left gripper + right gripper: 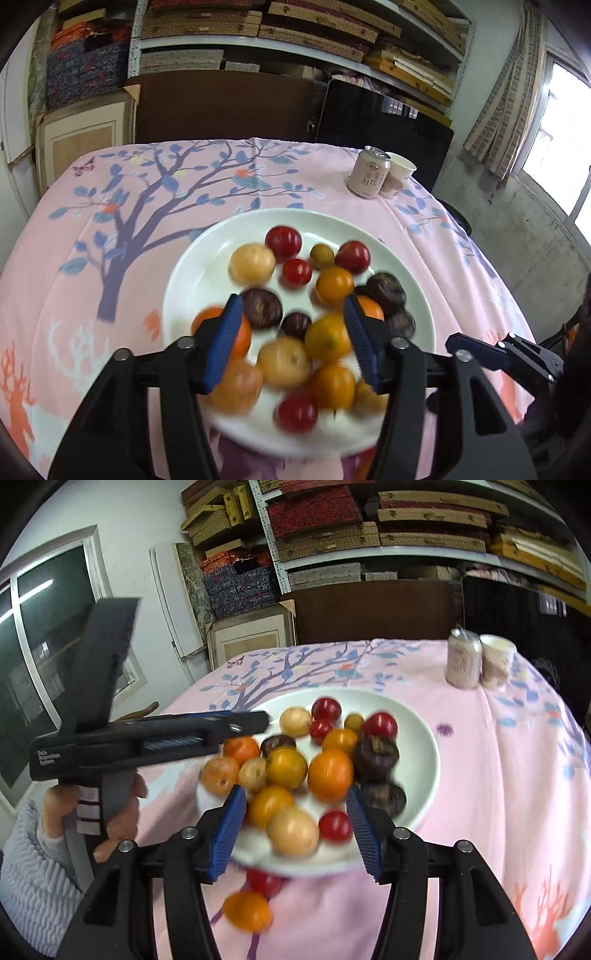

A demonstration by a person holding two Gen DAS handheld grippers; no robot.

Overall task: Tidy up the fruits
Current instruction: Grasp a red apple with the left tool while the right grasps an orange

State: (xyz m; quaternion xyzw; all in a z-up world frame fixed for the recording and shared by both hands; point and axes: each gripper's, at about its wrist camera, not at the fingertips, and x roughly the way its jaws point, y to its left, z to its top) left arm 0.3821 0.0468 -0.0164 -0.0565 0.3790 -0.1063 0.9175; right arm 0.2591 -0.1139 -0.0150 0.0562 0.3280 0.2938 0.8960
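Observation:
A white plate (192,273) on the pink tablecloth holds several mixed fruits: oranges (334,286), red plums (283,242), dark purple mangosteens (261,307) and pale yellow fruits (252,264). My left gripper (291,343) is open and empty, hovering over the plate's near half. My right gripper (295,827) is open and empty above the plate's (424,753) near edge. In the right wrist view an orange (246,910) and a red fruit (263,882) lie on the cloth in front of the plate. The left gripper (255,720) shows there side-on at the plate's left.
A pink drink can (368,171) and a paper cup (399,173) stand at the table's far right corner. Shelves of stacked boxes and a dark panel stand behind the table. The table edge drops off at the right.

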